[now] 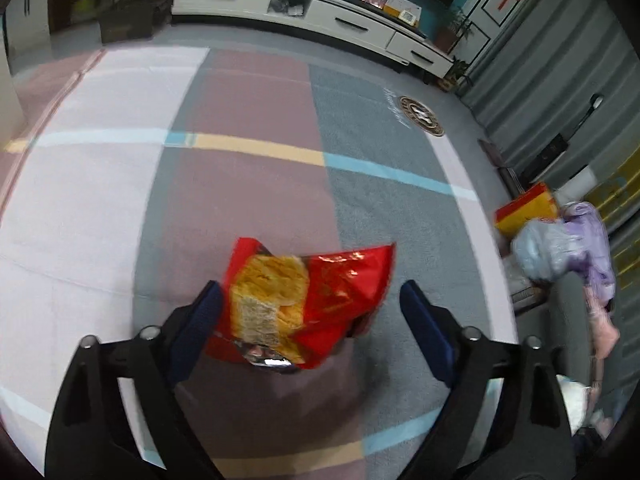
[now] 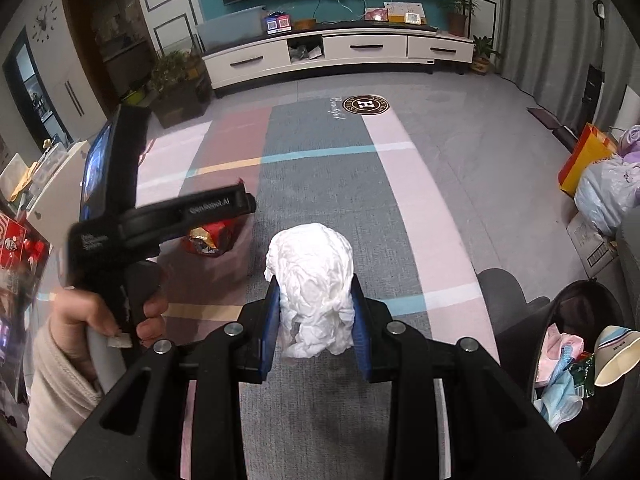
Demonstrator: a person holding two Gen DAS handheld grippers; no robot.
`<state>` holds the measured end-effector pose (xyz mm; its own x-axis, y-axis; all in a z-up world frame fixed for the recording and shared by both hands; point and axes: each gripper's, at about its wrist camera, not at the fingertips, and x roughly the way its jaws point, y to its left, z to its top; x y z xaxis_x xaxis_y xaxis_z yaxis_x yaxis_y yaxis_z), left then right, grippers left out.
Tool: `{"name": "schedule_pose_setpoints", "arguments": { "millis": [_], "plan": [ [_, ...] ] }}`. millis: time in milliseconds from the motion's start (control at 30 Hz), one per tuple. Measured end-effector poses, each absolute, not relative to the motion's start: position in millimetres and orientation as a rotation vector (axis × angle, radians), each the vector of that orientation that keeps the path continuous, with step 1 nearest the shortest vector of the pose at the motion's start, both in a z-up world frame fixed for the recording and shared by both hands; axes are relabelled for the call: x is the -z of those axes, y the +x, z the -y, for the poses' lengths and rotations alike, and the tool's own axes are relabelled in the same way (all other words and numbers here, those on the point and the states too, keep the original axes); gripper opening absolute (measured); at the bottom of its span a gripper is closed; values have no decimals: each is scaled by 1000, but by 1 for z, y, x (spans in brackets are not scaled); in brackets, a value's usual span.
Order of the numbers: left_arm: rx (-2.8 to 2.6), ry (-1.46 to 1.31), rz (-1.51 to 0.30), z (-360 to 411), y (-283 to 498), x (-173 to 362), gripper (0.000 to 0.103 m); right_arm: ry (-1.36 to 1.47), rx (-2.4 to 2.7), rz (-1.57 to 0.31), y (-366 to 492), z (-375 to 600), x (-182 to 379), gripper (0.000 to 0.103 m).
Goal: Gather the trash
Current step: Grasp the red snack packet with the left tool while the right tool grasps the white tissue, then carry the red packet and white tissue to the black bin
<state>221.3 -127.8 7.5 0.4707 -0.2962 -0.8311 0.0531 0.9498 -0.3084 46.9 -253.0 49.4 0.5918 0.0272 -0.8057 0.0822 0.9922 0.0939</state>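
Observation:
A red and yellow snack wrapper (image 1: 304, 304) lies on the carpet between the wide-open fingers of my left gripper (image 1: 312, 300); the left finger's pad (image 1: 204, 320) is beside its edge, the right one is apart from it. The wrapper also shows in the right wrist view (image 2: 210, 236), under the hand-held left gripper (image 2: 240, 196). My right gripper (image 2: 316, 312) is shut on a crumpled white tissue (image 2: 312, 280) and holds it above the carpet. A black trash bin (image 2: 576, 344) at the right holds a paper cup, masks and wrappers.
A striped carpet (image 2: 320, 184) covers the floor. A white TV cabinet (image 2: 340, 52) stands at the far wall, with potted plants (image 2: 180, 80) at its left. Bags and a yellow-red box (image 2: 584, 160) sit at the right, a cluttered white table (image 2: 44, 184) at the left.

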Motion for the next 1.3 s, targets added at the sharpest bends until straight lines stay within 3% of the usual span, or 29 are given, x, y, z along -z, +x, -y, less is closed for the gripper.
{"name": "schedule_pose_setpoints", "arguments": {
  "millis": [100,333,533,1300],
  "plan": [
    [200,-225,-1054,130,221,-6,80,126,40,-940,45,253,-50,32],
    [194,-247,-1035,119,211,-9,46,133,39,-931,44,257,-55,32],
    [204,-310,-1035,106,192,-18,31,155,42,-917,42,264,-63,32],
    [426,-452,-929,111,48,-87,30,212,99,-805,4,314,-116,33]
  ]
}}
